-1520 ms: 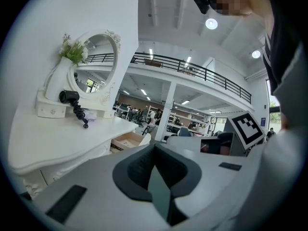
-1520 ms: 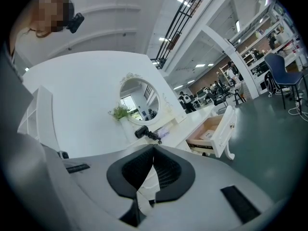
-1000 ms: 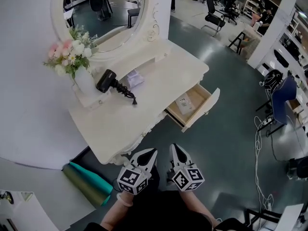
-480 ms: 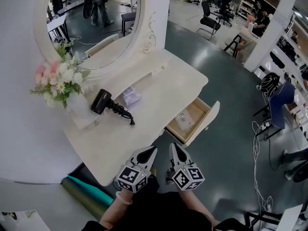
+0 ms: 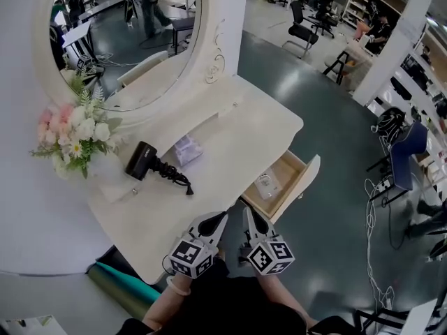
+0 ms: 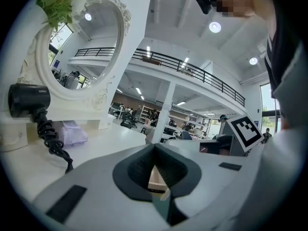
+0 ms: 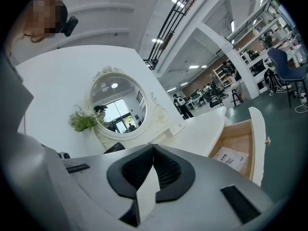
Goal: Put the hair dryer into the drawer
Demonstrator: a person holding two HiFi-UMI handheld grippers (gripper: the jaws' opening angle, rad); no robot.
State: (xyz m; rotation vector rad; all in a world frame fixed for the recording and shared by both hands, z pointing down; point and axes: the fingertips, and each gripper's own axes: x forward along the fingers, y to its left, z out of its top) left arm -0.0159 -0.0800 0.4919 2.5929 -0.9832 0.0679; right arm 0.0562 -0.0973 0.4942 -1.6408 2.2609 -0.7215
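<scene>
1. The cream-white carved dressing table [image 5: 230, 152] fills the middle of the head view. The person stands at its near corner, so both the top and the drawer are probably within reach.
2. An oval white-framed mirror [image 5: 126, 40] stands along the table's back edge, clear of the work.
3. The light wooden drawer [image 5: 300, 185] with a cream front is pulled well out on the table's right side, apparently ready to receive the load.
4. 2 rolled mats, 1 teal and 1 olive [image 5: 122, 285], lie on the floor under the table's near left end.
5. A pink-and-white flower bunch [image 5: 73, 131] sits at the far left, just beside the dryer. I expect a careless reach could brush it.
6. The left gripper [image 5: 220, 218] and right gripper [image 5: 248, 215] hover side by side over the near table edge. Both have their jaws together and hold nothing.
7. The black hair dryer [image 5: 142, 160] lies on the tabletop with its coiled black cord [image 5: 171, 173] trailing toward the person. It is well apart from the drawer and not yet grasped.
8. A pale crinkled packet [image 5: 186, 149] lies just beside the cord.
9. A clear flat packet [image 5: 267, 185] already lies in the drawer, which may leave less room.
</scene>
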